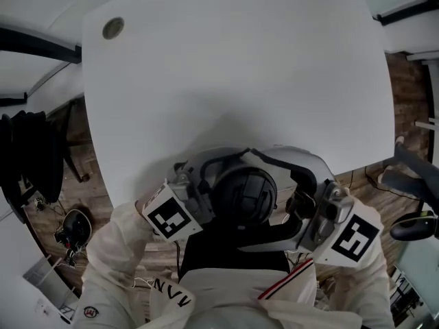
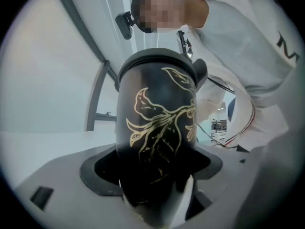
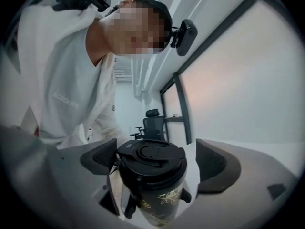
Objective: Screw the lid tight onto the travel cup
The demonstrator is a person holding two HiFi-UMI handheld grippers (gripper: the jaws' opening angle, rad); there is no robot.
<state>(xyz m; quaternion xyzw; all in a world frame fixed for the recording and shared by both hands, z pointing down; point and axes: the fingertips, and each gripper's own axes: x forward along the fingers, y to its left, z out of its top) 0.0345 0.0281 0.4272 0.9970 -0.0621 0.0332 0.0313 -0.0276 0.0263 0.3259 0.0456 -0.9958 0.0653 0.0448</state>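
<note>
Only left gripper view: left gripper (image 2: 152, 171) clamps body of travel cup (image 2: 157, 123).
Right gripper view: lid (image 3: 151, 152) on cup; right gripper (image 3: 156, 160), jaws wide, flanks it.
Head view: cup at chest (image 1: 230, 252); contents hidden.

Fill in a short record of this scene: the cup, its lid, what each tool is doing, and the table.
travel cup: black with a gold leaf pattern, held up in front of the person, off the table
lid: black, sitting on the cup's mouth; how tight it is cannot be told
left tool: shut on the cup's body
right tool: jaws open on either side of the lid, with a gap at one pad
table: white, beyond the cup
</note>
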